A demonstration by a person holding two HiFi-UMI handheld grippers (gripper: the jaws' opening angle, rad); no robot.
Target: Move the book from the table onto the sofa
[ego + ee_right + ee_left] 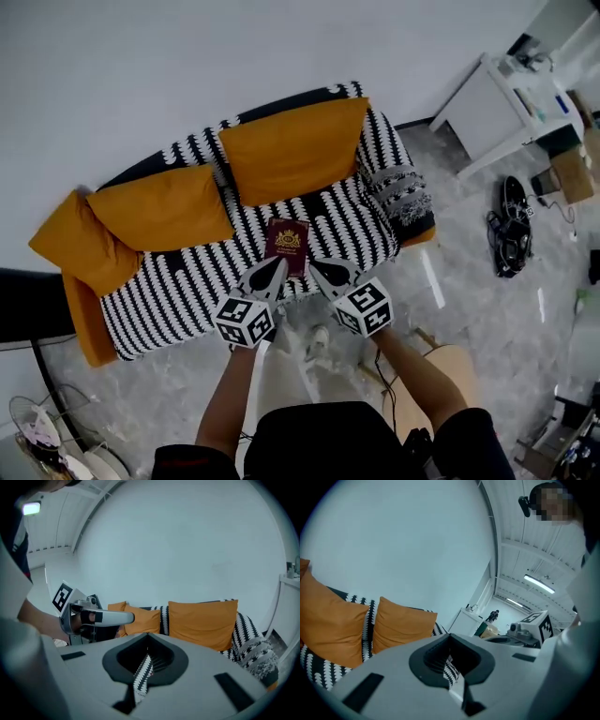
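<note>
Dark red book (287, 242) flat on sofa (178, 295) seat, gold crest up, just in front of big orange cushion (292, 150). In head view we see left claw (276, 269) and right claw (316, 267) tips over book's near corners, one each side; contact unclear. Both claws pinched together, nothing between; only sofa pattern shows through slit

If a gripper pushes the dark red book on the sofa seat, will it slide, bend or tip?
The book lies flat, so it probably will not tip or roll. Its cover looks straight, so it likely moves as one stiff piece. The soft patterned sofa may grip it, so sliding could be uneven.
</note>
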